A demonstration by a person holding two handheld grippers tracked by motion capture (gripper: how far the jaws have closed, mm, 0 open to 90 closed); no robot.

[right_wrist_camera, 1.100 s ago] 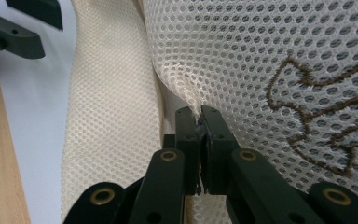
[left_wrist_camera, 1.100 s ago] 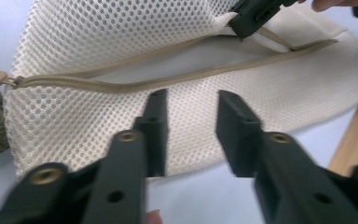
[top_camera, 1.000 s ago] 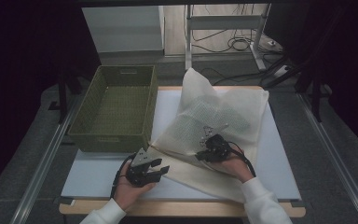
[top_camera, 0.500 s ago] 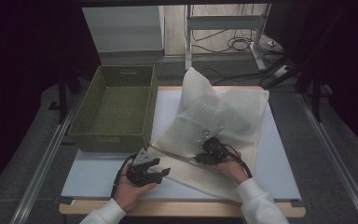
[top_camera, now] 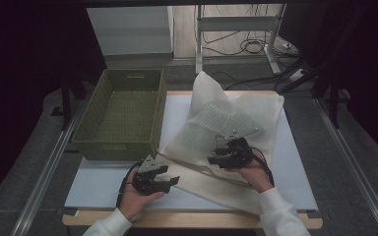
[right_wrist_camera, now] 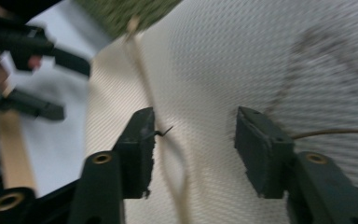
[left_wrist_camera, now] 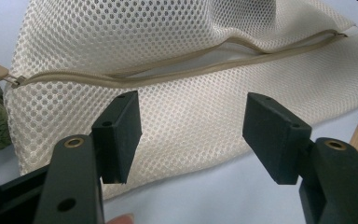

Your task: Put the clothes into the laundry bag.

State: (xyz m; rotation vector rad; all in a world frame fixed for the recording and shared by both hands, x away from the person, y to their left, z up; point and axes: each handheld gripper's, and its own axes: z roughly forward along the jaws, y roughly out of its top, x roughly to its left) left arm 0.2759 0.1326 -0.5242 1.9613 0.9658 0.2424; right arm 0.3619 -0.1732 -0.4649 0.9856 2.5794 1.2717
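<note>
A cream mesh laundry bag (top_camera: 226,132) lay spread across the middle and right of the white table (top_camera: 98,182), one corner standing up toward the top centre of the high view. An olive woven basket (top_camera: 120,115) sat at the upper left of the table, just beside the bag. The left gripper (top_camera: 170,181), held in a hand (top_camera: 133,199) at the lower left of the frame, rested low over the table with its jaws spread apart, pointing at the bag's near edge without touching it. In the left gripper view, the tan zipper (left_wrist_camera: 177,74) ran across the mesh above the jaws, partly parted. The right gripper (top_camera: 215,156), right of centre, hovered over the bag, its jaws likewise parted and gripping nothing; its own view was blurred.
</note>
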